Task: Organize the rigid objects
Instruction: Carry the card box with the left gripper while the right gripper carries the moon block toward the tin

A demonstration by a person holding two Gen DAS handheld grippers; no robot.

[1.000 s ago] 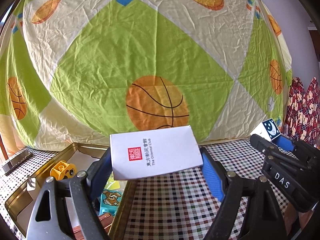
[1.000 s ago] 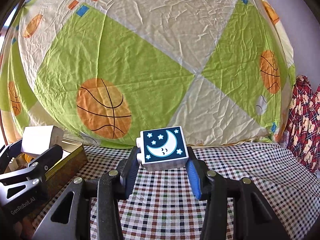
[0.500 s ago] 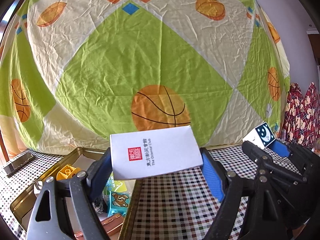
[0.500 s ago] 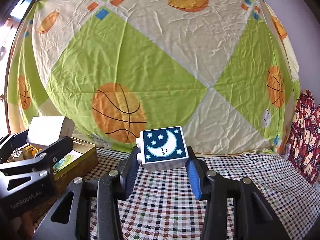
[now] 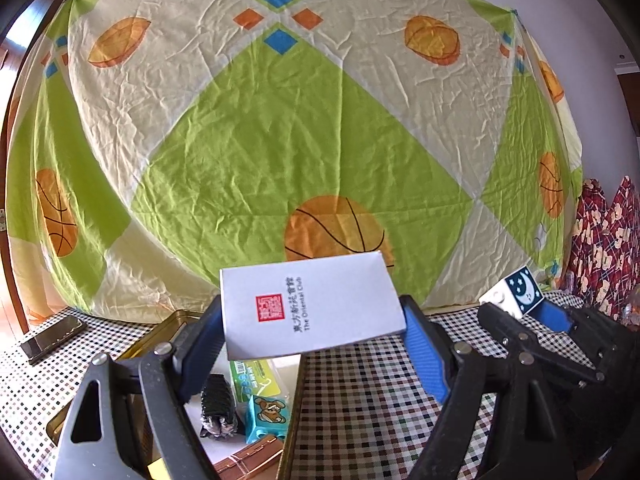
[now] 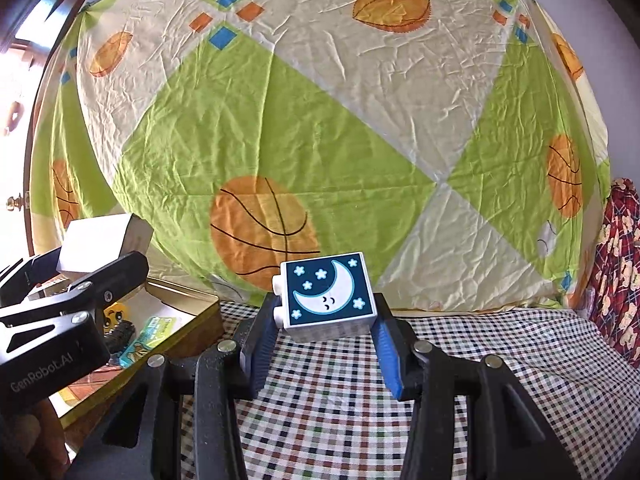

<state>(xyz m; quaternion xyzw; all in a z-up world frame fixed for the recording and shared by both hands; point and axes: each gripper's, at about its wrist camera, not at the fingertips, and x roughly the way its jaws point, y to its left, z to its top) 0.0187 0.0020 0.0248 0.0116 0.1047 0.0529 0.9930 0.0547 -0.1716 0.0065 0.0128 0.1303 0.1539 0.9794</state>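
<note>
My left gripper [image 5: 312,336] is shut on a white box with a red seal and printed text [image 5: 310,308], held in the air over the right edge of a gold tin [image 5: 170,320]. Inside the tin lie a green packet [image 5: 256,376], a teal bear block [image 5: 266,412], a black clip [image 5: 216,404] and a copper piece [image 5: 248,460]. My right gripper [image 6: 326,332] is shut on a white toy block with a moon and stars on a dark blue face [image 6: 326,294], held above the checked tablecloth [image 6: 340,408]. The white box [image 6: 102,246] and gold tin [image 6: 188,316] appear at the left in the right wrist view.
A wrinkled green and cream sheet with basketballs [image 5: 280,140] hangs right behind the table. A dark flat metal bar [image 5: 52,338] lies at the far left. Red patterned fabric [image 5: 600,240] stands at the right edge. A yellow toy block [image 6: 116,316] sits in the tin.
Both grippers have risen a little with their loads, and the backdrop and table sit lower in both views. The left one shifted so more of the tin's contents show beneath the box.
</note>
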